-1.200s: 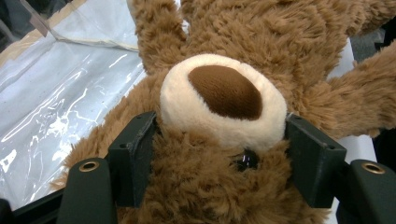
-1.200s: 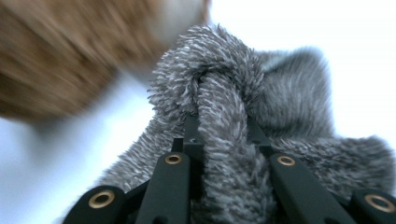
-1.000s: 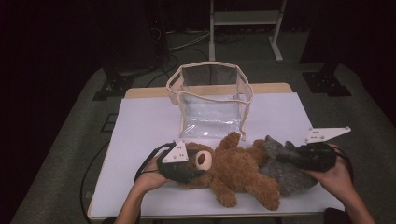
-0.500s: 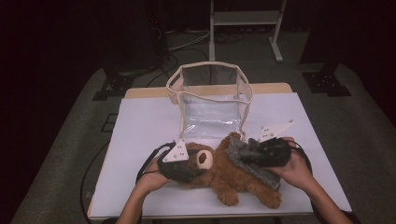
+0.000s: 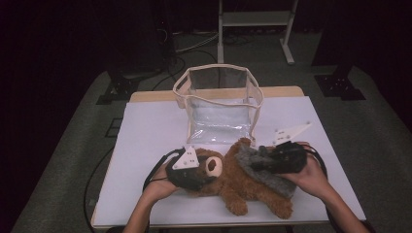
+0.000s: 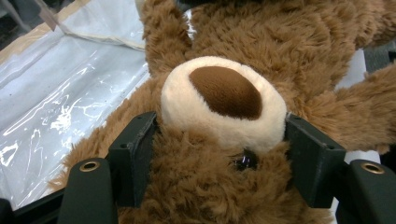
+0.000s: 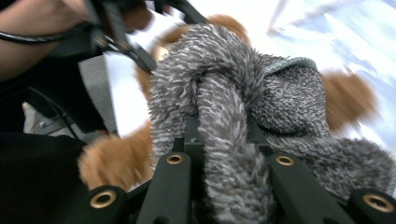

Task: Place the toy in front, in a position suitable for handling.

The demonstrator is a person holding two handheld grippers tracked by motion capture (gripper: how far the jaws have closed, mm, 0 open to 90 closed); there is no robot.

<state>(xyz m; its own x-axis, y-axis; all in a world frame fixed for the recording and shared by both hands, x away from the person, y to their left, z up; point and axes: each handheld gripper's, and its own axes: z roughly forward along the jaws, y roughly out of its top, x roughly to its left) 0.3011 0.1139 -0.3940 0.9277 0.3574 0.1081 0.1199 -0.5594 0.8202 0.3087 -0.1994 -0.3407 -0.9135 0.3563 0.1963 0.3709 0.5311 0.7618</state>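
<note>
A brown teddy bear (image 5: 238,187) lies on its back near the front of the white table (image 5: 145,131), head to the left. My left gripper (image 5: 205,172) is shut on the bear's head; in the left gripper view its jaws press the fur on both sides of the cream snout (image 6: 224,88). A grey fuzzy cloth (image 5: 265,172) is draped across the bear's body. My right gripper (image 5: 258,162) is shut on a bunched fold of that cloth (image 7: 219,93), just above the bear's chest. Brown fur of the bear (image 7: 112,158) shows beside the cloth.
A clear plastic bag with cream trim (image 5: 217,68) stands open behind the bear, mid-table. Cables trail from both grippers over the front of the table. A metal stand (image 5: 252,19) stands on the floor beyond the table.
My right gripper has moved left, carrying the grey cloth from the bear's right side up over its body. The left gripper and the bear's head have stayed put.
</note>
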